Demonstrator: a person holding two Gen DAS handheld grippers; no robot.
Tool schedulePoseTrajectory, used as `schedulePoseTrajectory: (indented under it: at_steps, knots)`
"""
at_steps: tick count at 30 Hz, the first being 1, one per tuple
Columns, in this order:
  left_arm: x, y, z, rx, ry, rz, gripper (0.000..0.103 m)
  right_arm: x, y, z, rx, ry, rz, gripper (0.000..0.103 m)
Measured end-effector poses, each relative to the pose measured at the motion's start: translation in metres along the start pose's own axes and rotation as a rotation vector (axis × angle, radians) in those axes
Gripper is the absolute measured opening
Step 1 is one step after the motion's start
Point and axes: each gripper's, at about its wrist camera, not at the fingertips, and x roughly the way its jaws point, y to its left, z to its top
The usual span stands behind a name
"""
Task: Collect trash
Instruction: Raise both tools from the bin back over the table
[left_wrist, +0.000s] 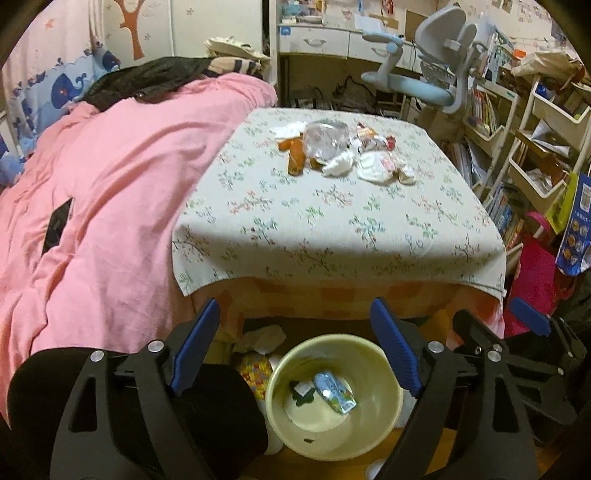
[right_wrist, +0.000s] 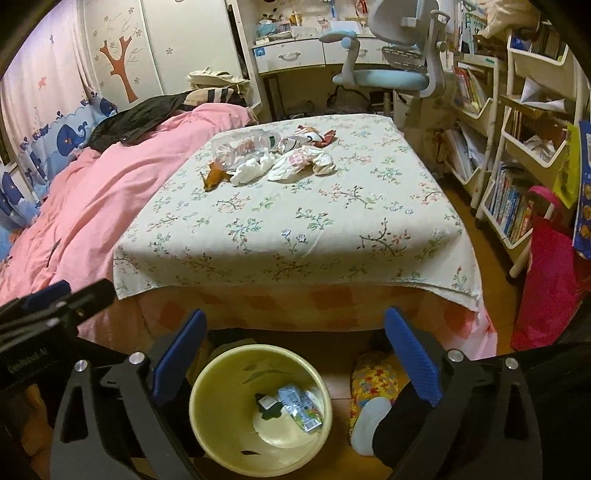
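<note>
A pile of trash lies at the far side of the floral-cloth table (left_wrist: 332, 221) (right_wrist: 295, 229): a clear plastic bottle (left_wrist: 325, 138) (right_wrist: 243, 147), an orange wrapper (left_wrist: 295, 158) (right_wrist: 214, 176), crumpled white tissues (left_wrist: 338, 164) (right_wrist: 253, 168) and printed wrappers (left_wrist: 376, 168) (right_wrist: 301, 162). A cream bin (left_wrist: 334, 398) (right_wrist: 258, 406) stands on the floor before the table, holding a small carton (left_wrist: 334, 391) (right_wrist: 301, 406). My left gripper (left_wrist: 295, 347) and right gripper (right_wrist: 295, 354) are both open and empty, hovering above the bin.
A pink duvet (left_wrist: 92, 206) covers the bed at left. A desk chair (left_wrist: 432, 74) stands beyond the table. White shelf carts with books (right_wrist: 517, 147) and a pink bag (right_wrist: 546, 295) line the right. A patterned slipper (right_wrist: 373, 384) lies by the bin.
</note>
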Motion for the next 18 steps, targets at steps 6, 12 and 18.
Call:
schedulePoseTrajectory:
  at_steps: [6, 12, 18]
  knots:
    - [-0.006, 0.003, 0.014, -0.003, -0.060, 0.019, 0.084, -0.003, 0.004, 0.012, -0.037, -0.031, -0.014, 0.095]
    - [-0.012, 0.010, 0.041, -0.039, -0.132, 0.033, 0.087, -0.009, 0.001, 0.036, -0.052, -0.098, -0.038, 0.096]
    - [-0.011, 0.012, 0.065, -0.045, -0.174, 0.039, 0.088, -0.002, 0.001, 0.051, -0.076, -0.107, -0.045, 0.096]
